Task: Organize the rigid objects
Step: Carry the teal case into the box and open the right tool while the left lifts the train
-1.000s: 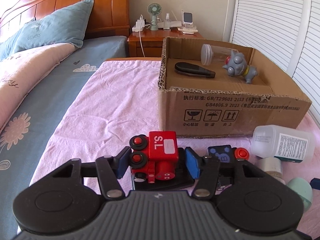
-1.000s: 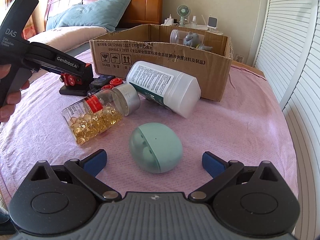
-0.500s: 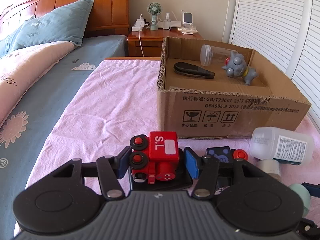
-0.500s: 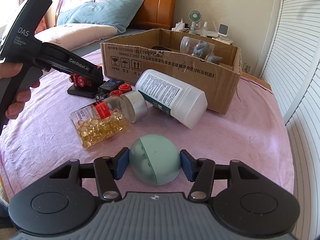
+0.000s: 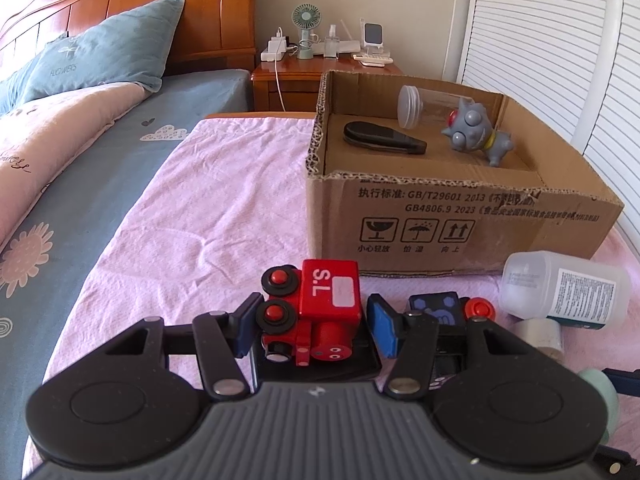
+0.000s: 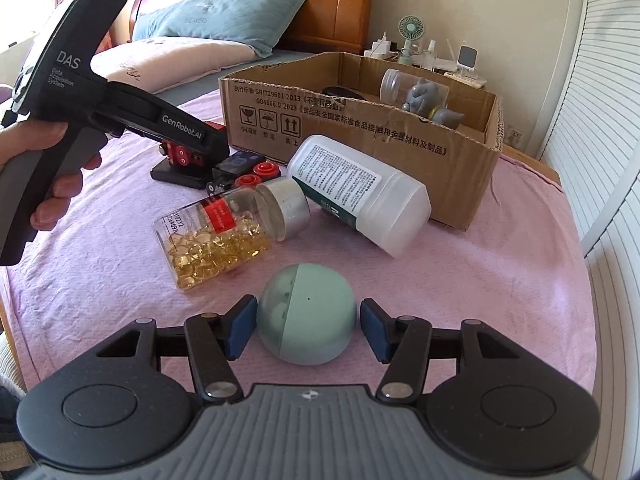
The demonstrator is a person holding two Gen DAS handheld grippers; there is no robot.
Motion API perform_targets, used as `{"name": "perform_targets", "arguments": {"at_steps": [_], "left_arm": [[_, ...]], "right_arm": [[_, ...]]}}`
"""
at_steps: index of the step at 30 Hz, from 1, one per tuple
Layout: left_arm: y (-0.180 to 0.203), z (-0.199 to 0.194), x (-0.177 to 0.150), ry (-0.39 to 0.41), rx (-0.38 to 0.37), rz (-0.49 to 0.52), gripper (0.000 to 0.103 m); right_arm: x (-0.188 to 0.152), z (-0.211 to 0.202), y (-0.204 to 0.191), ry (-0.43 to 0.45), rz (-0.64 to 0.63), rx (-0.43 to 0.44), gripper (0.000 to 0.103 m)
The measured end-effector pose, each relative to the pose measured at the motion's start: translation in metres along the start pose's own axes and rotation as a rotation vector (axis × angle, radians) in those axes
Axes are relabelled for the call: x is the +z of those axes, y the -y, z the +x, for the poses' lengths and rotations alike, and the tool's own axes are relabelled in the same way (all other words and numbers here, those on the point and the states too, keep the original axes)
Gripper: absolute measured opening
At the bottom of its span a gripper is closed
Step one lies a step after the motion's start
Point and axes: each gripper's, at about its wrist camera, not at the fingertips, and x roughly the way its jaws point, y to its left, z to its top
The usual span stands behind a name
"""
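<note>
My left gripper point(image 5: 314, 326) is shut on a red toy train point(image 5: 320, 314) standing on a black base, on the pink cloth in front of the cardboard box point(image 5: 460, 216). My right gripper point(image 6: 306, 326) is shut on a round mint-green case point(image 6: 306, 316), holding it just above the cloth. The left gripper point(image 6: 120, 108) and the train point(image 6: 180, 154) also show in the right wrist view. The box point(image 6: 360, 120) holds a grey toy figure point(image 5: 476, 130), a clear jar point(image 5: 424, 106) and a black case point(image 5: 382, 138).
A white bottle point(image 6: 360, 192) and a jar of yellow capsules point(image 6: 224, 236) lie on the cloth in front of the box. A small black toy with red wheels point(image 6: 244, 168) lies beside the train. A nightstand point(image 5: 324, 68) and louvred doors point(image 5: 560, 48) stand behind.
My right gripper moved forward and closed its fingers around the mint-green case, then lifted slightly. My left gripper stayed shut on the red train and rose a little.
</note>
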Motion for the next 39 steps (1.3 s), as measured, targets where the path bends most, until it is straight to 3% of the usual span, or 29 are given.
{"name": "perform_targets", "arguments": {"at_steps": [3,16,25,30,39], "left_arm": [[0.000,-0.001,0.001,0.004,-0.009,-0.001,0.049],[-0.002,-0.018,0.008,-0.025,-0.067,0.121,0.048],[0.005,-0.046,0.008,-0.051,-0.155,0.228,0.048],[0.009,-0.058,0.011,-0.050,-0.195,0.259,0.048],[0.009,-0.071,0.023,-0.011,-0.228,0.277,0.048]], "right_arm": [[-0.001,-0.001,-0.001,0.003,0.002,-0.006,0.058],[0.002,-0.008,0.002,-0.012,0.019,-0.023,0.058],[0.015,-0.027,0.004,0.023,0.009,-0.016,0.058],[0.034,-0.039,0.014,0.072,0.002,-0.028,0.058],[0.099,-0.039,0.040,0.188,-0.007,-0.097,0.058]]}}
